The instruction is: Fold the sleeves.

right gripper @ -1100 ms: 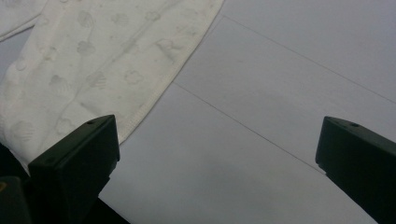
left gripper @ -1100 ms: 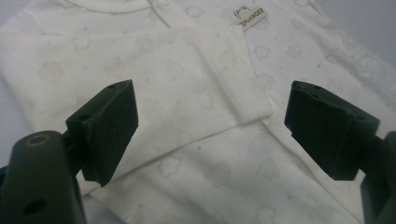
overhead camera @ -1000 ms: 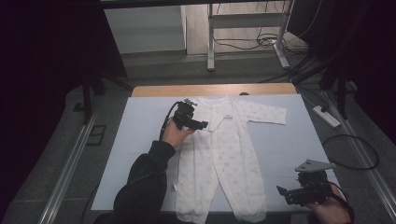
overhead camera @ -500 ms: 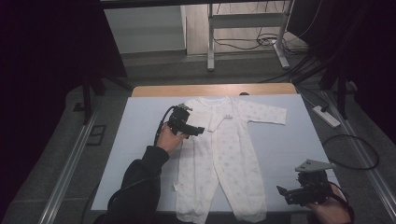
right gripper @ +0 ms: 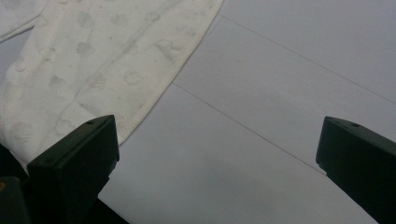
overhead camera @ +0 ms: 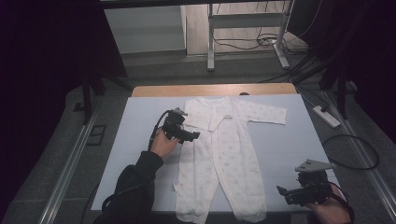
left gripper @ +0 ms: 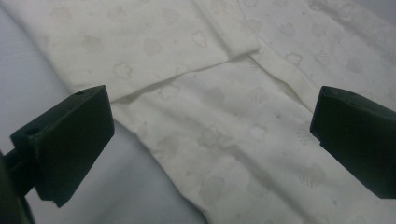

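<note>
Dim room all round, dark curtains on both sides, cables and a metal frame on the floor at the back, and the only bright spot is the pale blue bench (overhead camera: 140, 154) with a strip of bare wood along its far edge.

Starting from the left: the person's left hand, dark sleeve, holds the left claw (overhead camera: 192, 136) over the bench, tips pointing at the left side of the baby sleepsuit (overhead camera: 219, 158). Its jaws have just been opening and now stand wide apart with nothing pinched between them. In the left gripper view the cloth lies flat beneath the gap, and you can see the left sleeve (left gripper: 140, 51) folded in across the chest, its cuff edge lying over the front.

The sleepsuit itself is spread out lengthwise in the middle of the bench, neck toward the far edge, both legs running down toward the person. It's white with a faint cloud print. The right sleeve (overhead camera: 266, 113) is still stretched straight out to the side.

Over at the near right corner, the right claw (overhead camera: 282, 192) hovers just beside the right leg's foot end, well apart from the other claw. It's also spread wide, gripping nothing; the right gripper view has bare bench between the jaws and the leg hem (right gripper: 154, 100) off to the left.
</note>
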Action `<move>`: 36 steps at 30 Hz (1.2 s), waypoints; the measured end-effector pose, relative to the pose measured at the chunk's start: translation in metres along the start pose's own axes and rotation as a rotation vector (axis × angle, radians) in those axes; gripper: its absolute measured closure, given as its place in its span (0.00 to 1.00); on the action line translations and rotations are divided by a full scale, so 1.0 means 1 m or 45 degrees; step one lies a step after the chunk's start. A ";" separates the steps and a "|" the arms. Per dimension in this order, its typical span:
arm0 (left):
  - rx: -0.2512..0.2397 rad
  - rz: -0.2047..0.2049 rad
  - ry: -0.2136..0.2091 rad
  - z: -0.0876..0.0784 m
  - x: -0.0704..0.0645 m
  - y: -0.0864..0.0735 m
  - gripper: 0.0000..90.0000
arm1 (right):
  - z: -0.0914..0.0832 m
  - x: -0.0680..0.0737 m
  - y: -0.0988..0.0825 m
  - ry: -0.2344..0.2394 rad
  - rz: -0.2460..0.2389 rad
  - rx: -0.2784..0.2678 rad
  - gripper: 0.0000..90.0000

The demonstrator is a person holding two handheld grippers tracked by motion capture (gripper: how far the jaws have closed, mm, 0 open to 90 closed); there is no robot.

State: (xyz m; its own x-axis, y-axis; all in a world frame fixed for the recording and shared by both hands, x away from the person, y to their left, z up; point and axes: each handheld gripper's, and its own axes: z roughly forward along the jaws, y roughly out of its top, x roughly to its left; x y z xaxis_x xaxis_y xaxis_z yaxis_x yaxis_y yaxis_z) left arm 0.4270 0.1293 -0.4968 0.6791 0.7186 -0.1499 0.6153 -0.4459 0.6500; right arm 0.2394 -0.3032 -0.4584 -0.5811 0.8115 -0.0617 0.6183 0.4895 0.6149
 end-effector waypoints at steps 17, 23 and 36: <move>-0.056 -0.034 -0.005 -0.028 -0.005 -0.024 0.00 | 0.000 0.000 0.000 -0.001 0.001 -0.003 0.00; -0.073 -0.016 0.015 -0.037 -0.010 -0.031 0.00 | -0.001 0.000 0.000 -0.008 0.008 -0.006 0.00; -0.083 0.019 0.024 -0.052 -0.025 -0.049 0.00 | -0.001 -0.001 0.000 -0.009 0.020 -0.015 0.00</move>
State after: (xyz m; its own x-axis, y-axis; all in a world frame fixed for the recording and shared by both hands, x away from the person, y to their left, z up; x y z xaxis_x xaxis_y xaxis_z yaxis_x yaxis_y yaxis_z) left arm 0.3591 0.1608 -0.4863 0.6801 0.7222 -0.1261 0.5771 -0.4213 0.6996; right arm 0.2391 -0.3046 -0.4575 -0.5675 0.8213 -0.0576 0.6209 0.4729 0.6253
